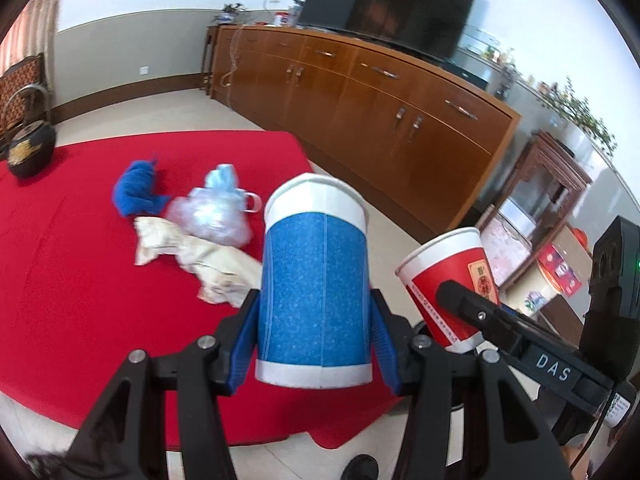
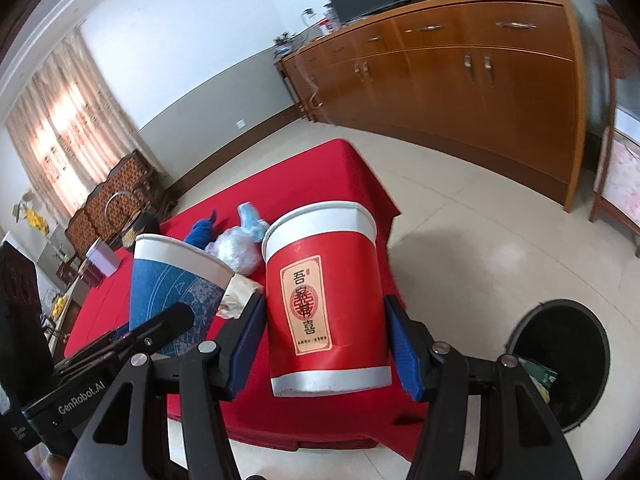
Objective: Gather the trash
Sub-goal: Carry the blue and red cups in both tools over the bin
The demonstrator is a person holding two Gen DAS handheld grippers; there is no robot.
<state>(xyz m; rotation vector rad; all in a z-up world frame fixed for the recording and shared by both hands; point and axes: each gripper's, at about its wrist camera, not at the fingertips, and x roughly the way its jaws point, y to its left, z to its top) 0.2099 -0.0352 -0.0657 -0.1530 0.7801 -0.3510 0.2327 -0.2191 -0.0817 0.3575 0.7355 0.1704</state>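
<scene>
My left gripper (image 1: pixel 314 344) is shut on a blue paper cup (image 1: pixel 314 280) with a white rim, held upright above the red tablecloth (image 1: pixel 80 280). My right gripper (image 2: pixel 326 344) is shut on a red paper cup (image 2: pixel 326 304) with a label, also upright; the red cup (image 1: pixel 448 280) shows at the right of the left wrist view, and the blue cup (image 2: pixel 172 288) at the left of the right wrist view. On the cloth lie a crumpled beige paper (image 1: pixel 192 256), a clear plastic bag (image 1: pixel 212 216) and a blue cloth (image 1: pixel 136 192). A black trash bin (image 2: pixel 560 360) stands on the floor at lower right.
A long wooden sideboard (image 1: pixel 380 100) with a dark TV (image 1: pixel 392 0) runs along the wall. A dark pot (image 1: pixel 30 150) sits at the cloth's far left. A small wooden cabinet (image 1: pixel 540 200) stands to the right. Pale floor tiles (image 2: pixel 460 232) lie between table and sideboard.
</scene>
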